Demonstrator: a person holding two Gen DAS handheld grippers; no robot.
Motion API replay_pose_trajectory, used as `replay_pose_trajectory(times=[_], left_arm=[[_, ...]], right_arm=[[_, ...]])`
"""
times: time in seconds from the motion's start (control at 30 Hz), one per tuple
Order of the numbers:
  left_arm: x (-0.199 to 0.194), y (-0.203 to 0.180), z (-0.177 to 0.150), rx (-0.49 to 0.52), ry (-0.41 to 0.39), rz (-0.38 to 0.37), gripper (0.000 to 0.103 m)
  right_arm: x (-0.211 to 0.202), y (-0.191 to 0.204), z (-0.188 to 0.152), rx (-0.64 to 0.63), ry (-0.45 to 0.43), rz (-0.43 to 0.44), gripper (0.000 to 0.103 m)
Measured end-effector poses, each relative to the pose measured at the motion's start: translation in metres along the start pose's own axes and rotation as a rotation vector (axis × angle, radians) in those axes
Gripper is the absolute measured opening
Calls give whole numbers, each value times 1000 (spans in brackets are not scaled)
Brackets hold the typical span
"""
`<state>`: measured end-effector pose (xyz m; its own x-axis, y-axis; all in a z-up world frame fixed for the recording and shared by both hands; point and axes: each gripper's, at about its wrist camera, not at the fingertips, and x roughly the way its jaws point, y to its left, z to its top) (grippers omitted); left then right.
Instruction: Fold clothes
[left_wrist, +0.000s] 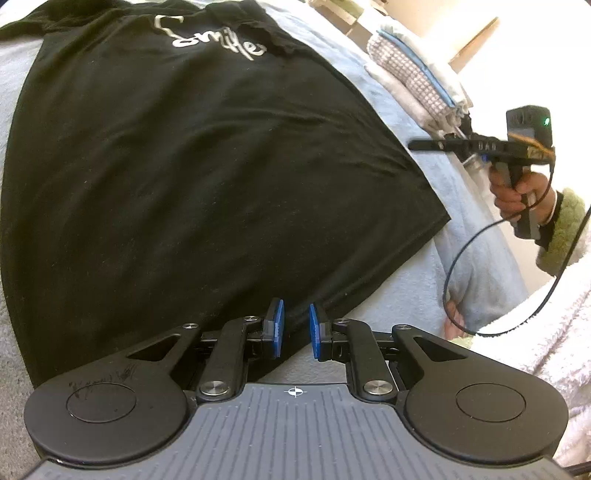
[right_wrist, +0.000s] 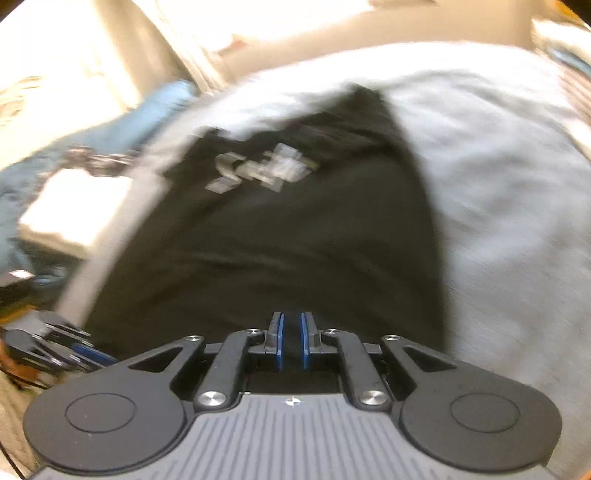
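Here, the black cotton T-shirt with white lettering lies spread flat on the pale grey blanket. The left gripper hovers at its hem, jaws slightly apart, empty. The right gripper, nearly closed, grips nothing.

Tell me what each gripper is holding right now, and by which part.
Nothing: left gripper and right gripper have empty gaps above the black printed T-shirt.
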<state>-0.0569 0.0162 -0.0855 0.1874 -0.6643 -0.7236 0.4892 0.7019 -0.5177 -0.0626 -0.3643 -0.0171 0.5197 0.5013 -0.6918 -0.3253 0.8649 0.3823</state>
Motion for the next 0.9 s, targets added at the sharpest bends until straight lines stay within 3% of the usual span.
replay_pose_trajectory(times=[0.07, 0.23, 0.43, 0.5, 0.57, 0.67, 0.8, 0.9], left_arm=[[0, -2, 1, 8, 0, -4, 15], [-5, -2, 4, 16, -15, -9, 17], [-15, 4, 13, -15, -67, -8, 23], [-18, 7, 16, -31, -88, -1, 25], [-18, 10, 21, -51, -106, 16, 25], [-16, 15, 28, -85, -119, 63, 25], [-14, 25, 33, -134, -134, 96, 26], [-12, 26, 35, -143, -146, 106, 26]], right_arm=[[11, 21, 12, -32, -45, 71, 10], [38, 40, 34, 51, -66, 238, 10], [66, 50, 24, 239, 119, 347, 13], [73, 49, 9, 383, 171, 424, 19], [89, 51, -6, 506, 205, 439, 22], [107, 56, -19, 537, 234, 326, 22], [108, 63, -17, 425, 192, 167, 23], [108, 73, -15, 331, 158, 94, 21]])
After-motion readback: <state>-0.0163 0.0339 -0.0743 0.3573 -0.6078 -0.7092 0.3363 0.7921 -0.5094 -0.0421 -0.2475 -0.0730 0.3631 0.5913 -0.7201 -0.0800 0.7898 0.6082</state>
